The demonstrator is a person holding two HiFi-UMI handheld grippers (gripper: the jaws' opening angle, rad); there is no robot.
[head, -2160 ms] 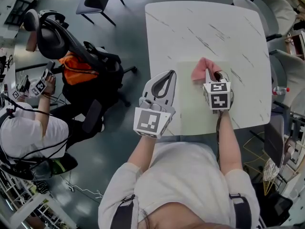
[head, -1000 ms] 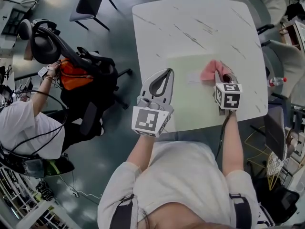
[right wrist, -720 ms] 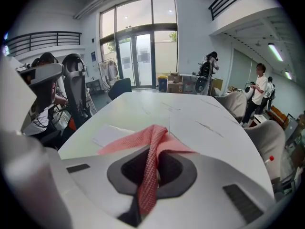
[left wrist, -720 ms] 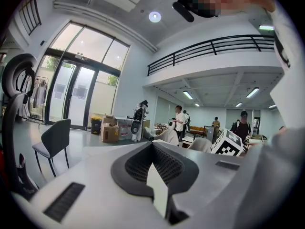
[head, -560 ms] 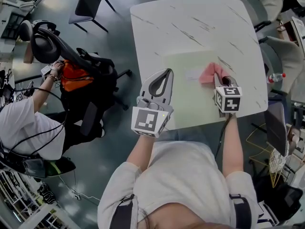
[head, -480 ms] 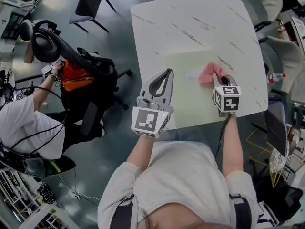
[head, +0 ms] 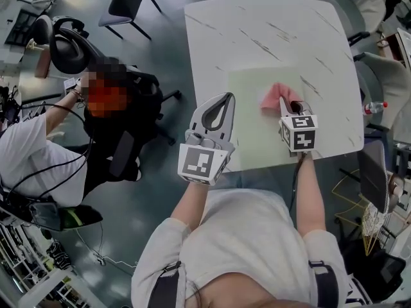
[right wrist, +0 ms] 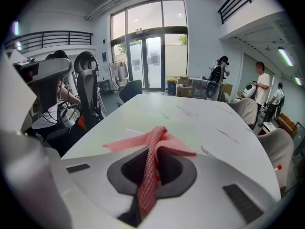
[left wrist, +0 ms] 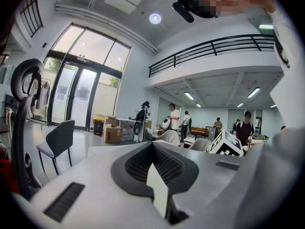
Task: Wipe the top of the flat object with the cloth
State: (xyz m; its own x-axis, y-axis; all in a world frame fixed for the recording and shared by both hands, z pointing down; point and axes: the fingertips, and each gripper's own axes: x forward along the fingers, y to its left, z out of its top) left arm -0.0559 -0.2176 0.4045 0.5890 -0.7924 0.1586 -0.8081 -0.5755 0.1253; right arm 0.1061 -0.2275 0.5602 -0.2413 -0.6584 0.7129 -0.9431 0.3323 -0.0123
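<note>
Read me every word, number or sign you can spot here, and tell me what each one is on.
No readable words or numbers anywhere.
Left marker cube and right marker cube: black-and-white square codes, not letters.
Cardboard boxes in the background: any print is too small to read.
Pink cloth: plain weave, no print.

Pouring in as daylight through the tall glass doors (right wrist: pixel 147 61) and shining down from round ceiling lamps (left wrist: pixel 155 18). Lighting the white marble-veined tabletop (head: pixel 270 18) brightly and evenly from edge to edge, dimming over the dark grey floor (head: pixel 148 191). Casting only faint, soft shadows. Bending straight lines and fading to black at the corners in both gripper views. Blurring the pink woven cloth (right wrist: pixel 152 161) close to the lens, sharpening farther off. Curving the room's outer parts in the head view.
</note>
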